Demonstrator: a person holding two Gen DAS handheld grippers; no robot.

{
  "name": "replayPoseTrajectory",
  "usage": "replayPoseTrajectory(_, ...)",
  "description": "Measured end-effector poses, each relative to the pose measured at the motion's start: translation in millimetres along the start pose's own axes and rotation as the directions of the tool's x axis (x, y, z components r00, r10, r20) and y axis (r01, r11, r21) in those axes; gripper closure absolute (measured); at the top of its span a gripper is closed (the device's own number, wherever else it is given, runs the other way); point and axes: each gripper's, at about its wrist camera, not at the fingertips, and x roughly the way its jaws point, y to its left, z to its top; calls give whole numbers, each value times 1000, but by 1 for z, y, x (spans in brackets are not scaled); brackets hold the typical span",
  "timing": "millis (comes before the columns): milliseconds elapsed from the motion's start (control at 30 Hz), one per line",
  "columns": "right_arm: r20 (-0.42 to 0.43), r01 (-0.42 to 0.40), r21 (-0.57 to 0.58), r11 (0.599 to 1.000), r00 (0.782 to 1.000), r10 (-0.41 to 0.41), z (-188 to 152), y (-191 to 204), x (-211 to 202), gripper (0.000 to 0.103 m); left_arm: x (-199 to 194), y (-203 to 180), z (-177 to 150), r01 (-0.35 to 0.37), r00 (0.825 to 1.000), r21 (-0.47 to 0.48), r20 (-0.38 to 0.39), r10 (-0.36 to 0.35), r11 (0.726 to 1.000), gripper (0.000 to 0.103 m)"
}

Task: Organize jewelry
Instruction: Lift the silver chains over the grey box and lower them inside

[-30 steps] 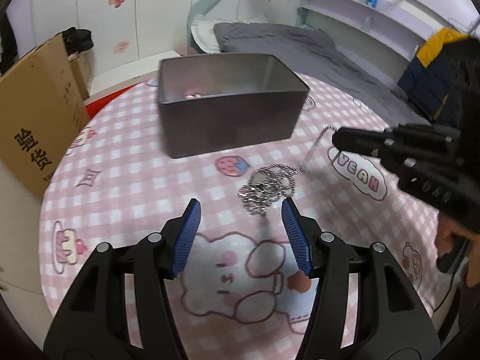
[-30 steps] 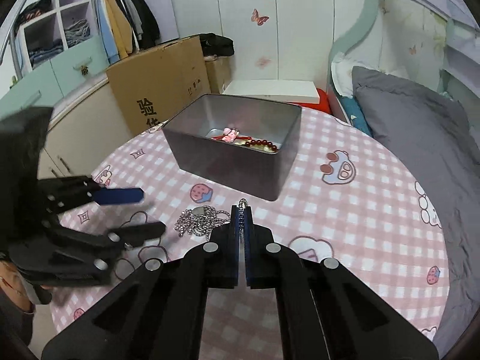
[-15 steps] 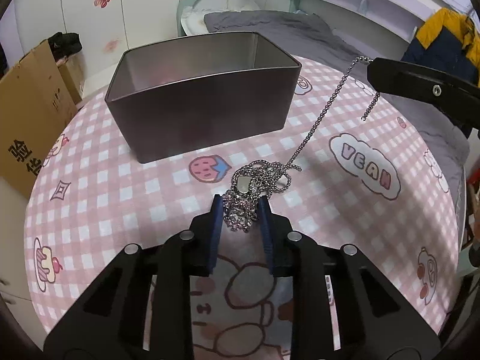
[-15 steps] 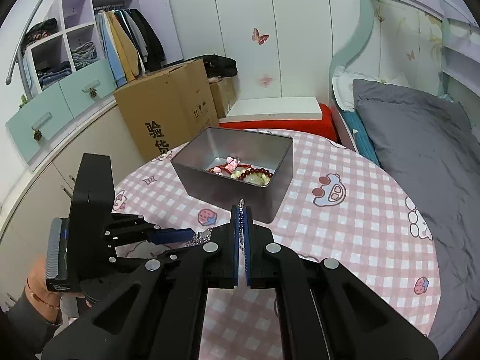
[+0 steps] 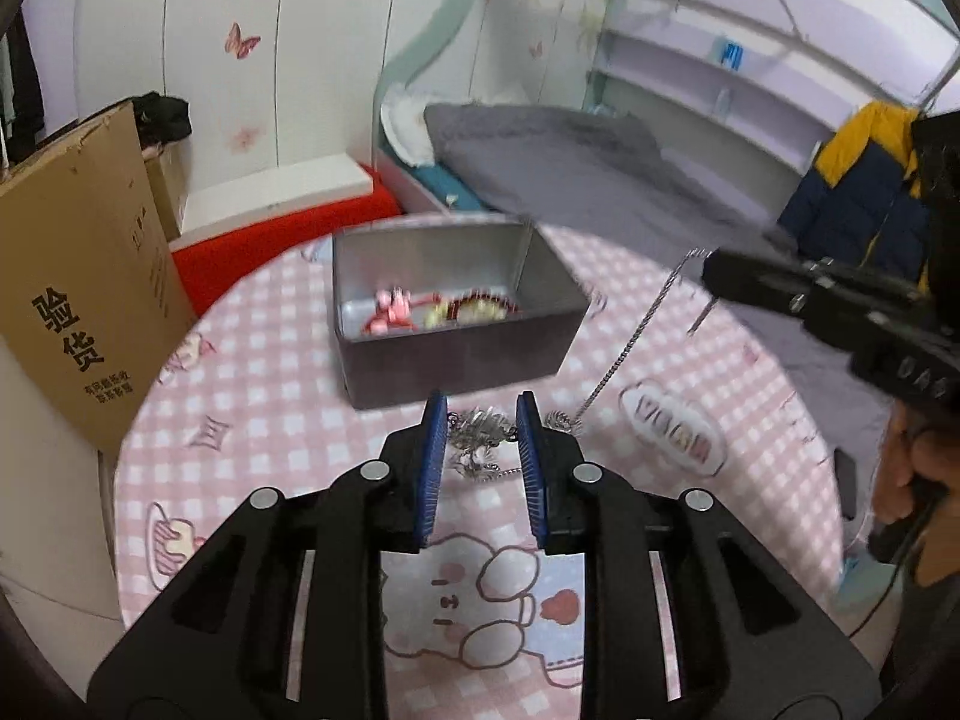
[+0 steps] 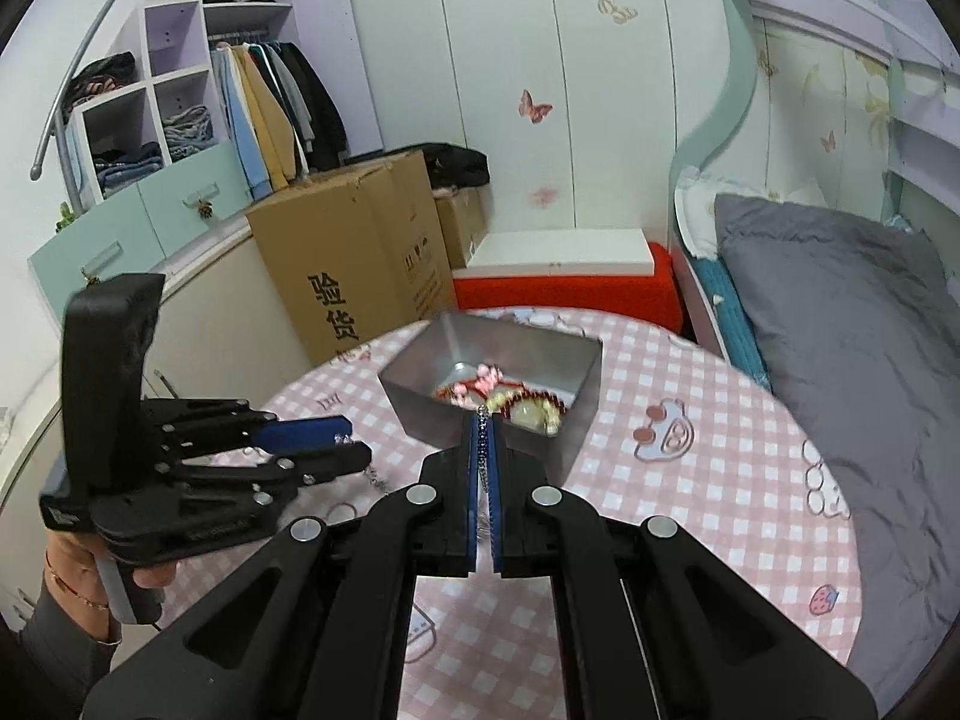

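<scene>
Mid-step: I'm carrying the silver chain necklace point(image 5: 480, 438) w/ both grippers toward the tin box point(image 5: 462, 360). Left gripper point(image 5: 480, 438) is clamped on the bunched part, chain wad sitting btwn the blue pads. Right gripper point(image 6: 483, 450) is pinched tight on the chain's other end; one strand runs taut btwn the two. The necklace hangs clear above the pink checked tablecloth point(image 5: 252, 396), just in front of the box's near wall.

Next, imo: bring both over the open top, lower, release the left first so the wad drops in.

Chain = fine metal links, slack, tangle-prone. Box = rectangular, dull grey metal, smooth walls, already holding red beads point(image 6: 528, 405) + a pink piece point(image 5: 390, 306).
</scene>
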Motion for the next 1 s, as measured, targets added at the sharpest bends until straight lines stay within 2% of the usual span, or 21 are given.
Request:
replayPoseTrajectory(200,38,2,-29,1000,999,0,19,11,-12,102,-25,-2,22,6,998,2,56,-6,1000,80)
replayPoseTrajectory(600,113,12,-80,997,994,-2,60,24,-29,102,-49,-11,59,-6,990,27,140,2,1000,80)
replayPoseTrajectory(1000,164,34,-113,993,986,-15,108,21,-18,102,-54,-8,127,-48,977,28,209,42,998,80)
